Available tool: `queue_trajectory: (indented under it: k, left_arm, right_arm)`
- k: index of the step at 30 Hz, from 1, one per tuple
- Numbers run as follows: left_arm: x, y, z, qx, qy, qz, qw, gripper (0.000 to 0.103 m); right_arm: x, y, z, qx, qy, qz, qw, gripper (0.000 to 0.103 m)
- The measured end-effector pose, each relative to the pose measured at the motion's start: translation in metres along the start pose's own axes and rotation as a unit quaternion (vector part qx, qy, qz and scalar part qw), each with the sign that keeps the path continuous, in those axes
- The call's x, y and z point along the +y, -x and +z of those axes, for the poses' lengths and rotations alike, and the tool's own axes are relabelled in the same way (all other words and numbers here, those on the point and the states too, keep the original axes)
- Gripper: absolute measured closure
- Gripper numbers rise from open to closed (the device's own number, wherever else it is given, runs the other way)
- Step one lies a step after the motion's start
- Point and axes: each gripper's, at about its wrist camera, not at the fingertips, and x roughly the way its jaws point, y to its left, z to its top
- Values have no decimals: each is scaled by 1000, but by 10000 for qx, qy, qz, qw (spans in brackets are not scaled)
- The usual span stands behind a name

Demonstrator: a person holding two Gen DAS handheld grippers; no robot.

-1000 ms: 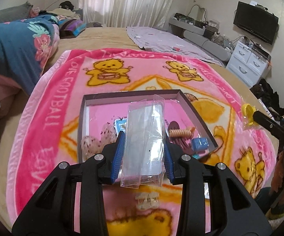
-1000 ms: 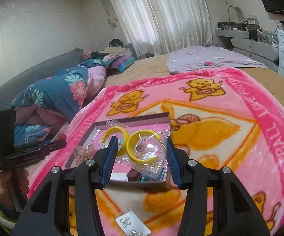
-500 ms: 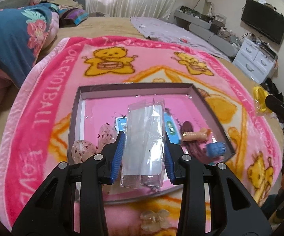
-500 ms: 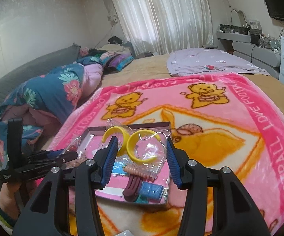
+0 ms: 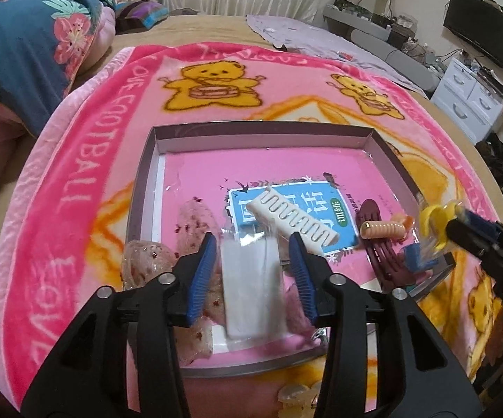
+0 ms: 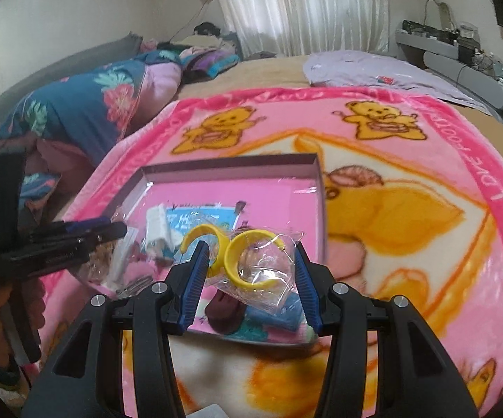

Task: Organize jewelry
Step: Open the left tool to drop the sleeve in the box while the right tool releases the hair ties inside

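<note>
I have both claws over the shallow box [image 5: 157, 139] that lies on the pink teddy-bear blanket [image 5: 77, 160] on the bed. My left claw [image 5: 251, 271] has its pads spread, and the clear plastic packet [image 5: 253, 296] between them looks blurred and loose; I judge it is released, dropping into the near part of the box, though I cannot tell whether a pad touches it. My right claw [image 6: 248, 275] grips a clear bag with two yellow hoop earrings [image 6: 251, 257], held above the box's near right corner. Already inside lie a white comb-like hair clip [image 5: 293, 221] on a blue printed card [image 5: 286, 209], a dark maroon clip [image 5: 373, 216], a peach spiral clip [image 5: 384, 231], a small blue piece [image 5: 415, 257] and speckled translucent clips [image 5: 195, 216]. So most pieces are sorted; the earrings remain, and a pale claw clip [image 5: 298, 395] lies outside, just beyond the near rim. The crowded right corner leaves little room for the bag.
</note>
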Motion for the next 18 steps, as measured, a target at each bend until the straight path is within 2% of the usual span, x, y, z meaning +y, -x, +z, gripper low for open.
queue_trajectory:
  k: [2,8,18]
  left_arm:
    - [1,2,-1,-2,19,5,10000,58]
    - [5,10,-2,-13,105,57,9999,46]
    - [3,30,-1,-194,91,100,9997,32]
  right_arm:
    - [6,-6,-3,90,133,13,9999,56]
    - [22,-20,-13,338,390,48,9987,55]
    - [20,-10,-13,251,338,50,9991,50]
